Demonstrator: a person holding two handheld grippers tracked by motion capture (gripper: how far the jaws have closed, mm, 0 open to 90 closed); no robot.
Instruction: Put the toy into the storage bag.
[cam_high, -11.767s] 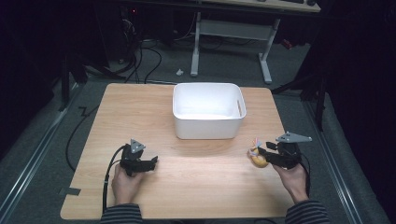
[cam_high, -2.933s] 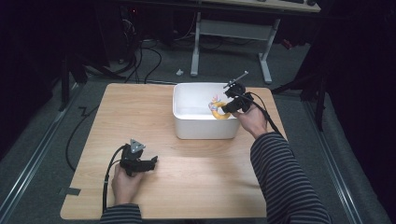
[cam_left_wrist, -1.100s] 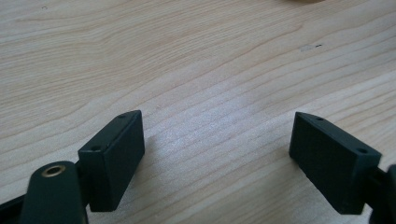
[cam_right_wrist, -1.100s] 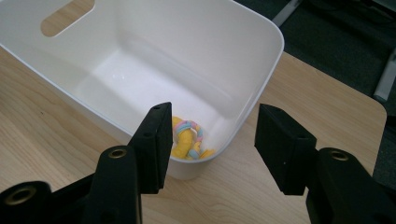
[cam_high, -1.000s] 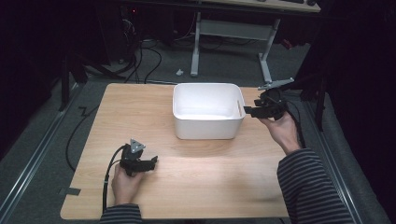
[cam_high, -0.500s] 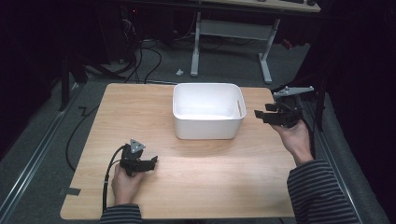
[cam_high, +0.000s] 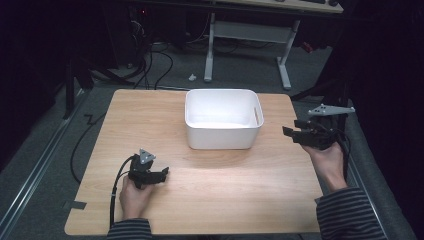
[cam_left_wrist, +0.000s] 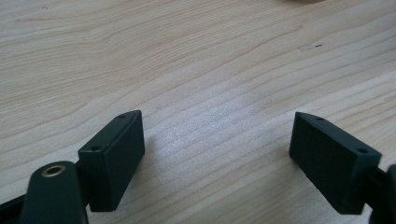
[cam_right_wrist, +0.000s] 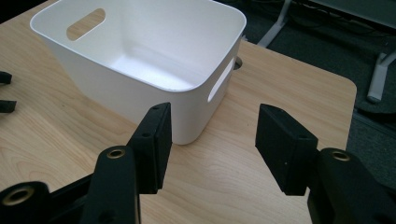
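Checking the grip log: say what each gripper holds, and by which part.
Nothing is held. The left gripper and the right gripper both have open, empty jaws.

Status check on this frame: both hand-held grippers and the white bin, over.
Left hand-held gripper open, on the table. Right hand-held gripper open, nothing between jaws, right of the white bin. Nothing in the way.

Pale wood, white plastic, matt black tongs

The counter is light wood with a fine, smooth grain. The bin is smooth white plastic with a soft sheen. Both tongs, left and right, look like matt black plastic with brass-coloured metal inserts.
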